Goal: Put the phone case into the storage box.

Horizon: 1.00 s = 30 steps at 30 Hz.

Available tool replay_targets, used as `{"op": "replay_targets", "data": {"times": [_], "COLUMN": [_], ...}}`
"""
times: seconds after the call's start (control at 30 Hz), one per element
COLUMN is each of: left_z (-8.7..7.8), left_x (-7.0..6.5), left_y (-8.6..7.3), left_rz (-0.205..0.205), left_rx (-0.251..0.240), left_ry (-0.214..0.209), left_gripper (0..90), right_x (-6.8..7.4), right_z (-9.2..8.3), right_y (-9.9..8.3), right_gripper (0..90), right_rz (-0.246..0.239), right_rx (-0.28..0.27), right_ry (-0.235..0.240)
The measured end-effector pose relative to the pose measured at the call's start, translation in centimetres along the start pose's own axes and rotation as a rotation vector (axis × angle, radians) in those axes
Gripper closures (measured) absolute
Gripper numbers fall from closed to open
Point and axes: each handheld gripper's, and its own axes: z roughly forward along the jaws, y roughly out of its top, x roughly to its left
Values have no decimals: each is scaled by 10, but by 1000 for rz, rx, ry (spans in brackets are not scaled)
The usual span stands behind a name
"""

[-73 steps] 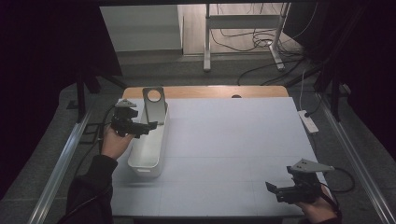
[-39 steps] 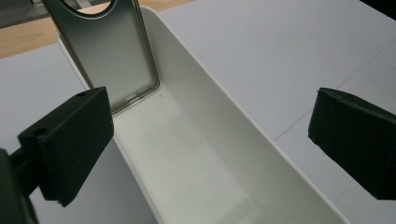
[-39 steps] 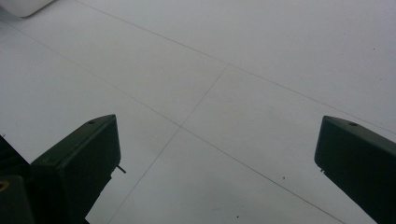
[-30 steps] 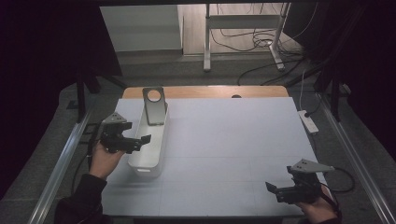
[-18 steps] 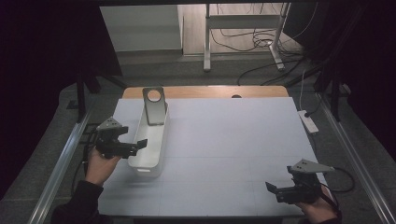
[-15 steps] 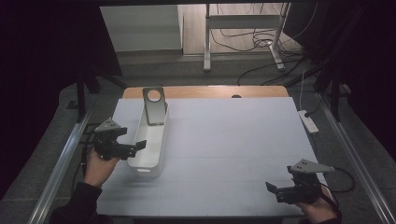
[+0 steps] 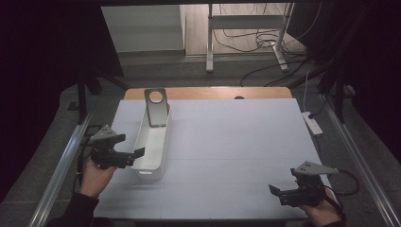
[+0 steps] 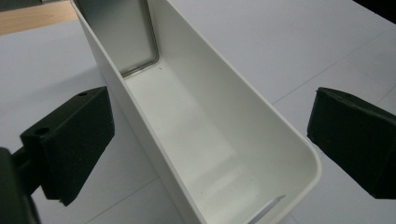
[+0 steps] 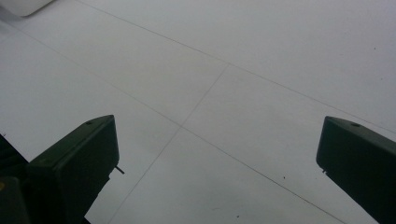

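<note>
White bin (image 7: pixel 152 142) lying lengthwise on the left part of the table (image 7: pixel 236 142), long axis running away from the near edge. Empty inside except for a grey metal plate (image 7: pixel 156 106) with a round hole, leaning upright against the far end wall (probably propped there so it stands clear of the floor of the bin). Left gripper (image 7: pixel 135 155) just beside the bin's near left wall, jaws spread wide and holding nothing. In the left gripper view, bin (image 8: pixel 210 140) seen between the two jaws, near end closest, plate (image 8: pixel 119 37) at the far end. Looks lined up to straddle the wall or near corner. Right gripper (image 7: pixel 279 191) well apart, low at the table's near right corner, jaws likewise spread over bare surface (image 9: pixel 233 70), seemingly parked out of the way.
</note>
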Motion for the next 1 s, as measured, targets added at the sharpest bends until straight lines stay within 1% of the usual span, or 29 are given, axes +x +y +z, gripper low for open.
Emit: {"op": "replay_targets", "data": {"times": [0.23,0.4,0.43,0.5,0.53,0.6,0.67,1.0], "left_z": [-8,-12,-13,-14,-16,-17,-21,-32], "left_x": [-2,-3,-3,-3,-3,-3,-4,-7], "left_y": [-8,-13,-17,-19,-23,-24,-28,-37], "left_rz": [-19,-28,-35,-38,-43,-45,-52,-58], "left_rx": [-16,-12,-11,-10,-9,-9,-14,-27], "left_ry": [-10,-9,-8,-5,-1,0,7,21], "left_gripper": [15,15,15,15,15,15,14,11], "right_x": [0,0,0,0,0,0,1,1], "right_z": [0,0,0,-1,-1,-1,-1,-1], "right_y": [0,0,0,0,0,0,0,0], "right_gripper": [0,0,0,0,0,0,0,0], "right_rz": [0,-1,-1,0,0,1,-3,-4], "right_rx": [0,-1,-2,-3,-4,-3,-4,-5], "right_ry": [-1,-3,-5,-8,-10,-11,-13,-15]}}
